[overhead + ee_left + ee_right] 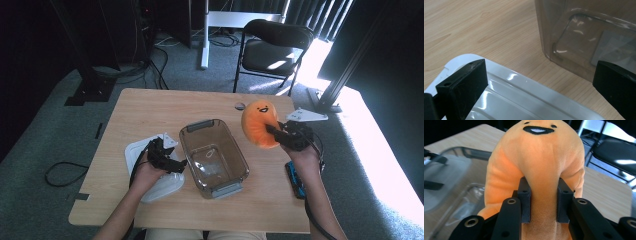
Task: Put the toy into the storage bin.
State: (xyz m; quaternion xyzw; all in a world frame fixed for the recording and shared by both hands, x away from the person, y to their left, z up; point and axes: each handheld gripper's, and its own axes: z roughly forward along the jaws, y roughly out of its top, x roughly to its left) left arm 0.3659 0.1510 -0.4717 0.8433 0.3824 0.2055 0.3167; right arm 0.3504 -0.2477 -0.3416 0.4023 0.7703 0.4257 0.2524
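An orange plush toy (260, 123) with a small black mouth and eyes hangs above the table, just right of a clear brown plastic bin (214, 156). My right gripper (274, 131) is shut on a fold of the plush toy (541, 167), its two pads (524, 195) pinching the soft fabric. My left gripper (176, 164) stands open over a white lid (150, 165), beside the bin's left wall. In the left gripper view the white lid (524, 100) lies under the jaws and the bin's corner (574, 50) is close ahead.
A blue and black object (295, 179) lies on the table near the right forearm. A small round grey thing (239, 105) sits at the table's far edge. A black folding chair (272, 47) stands beyond the table.
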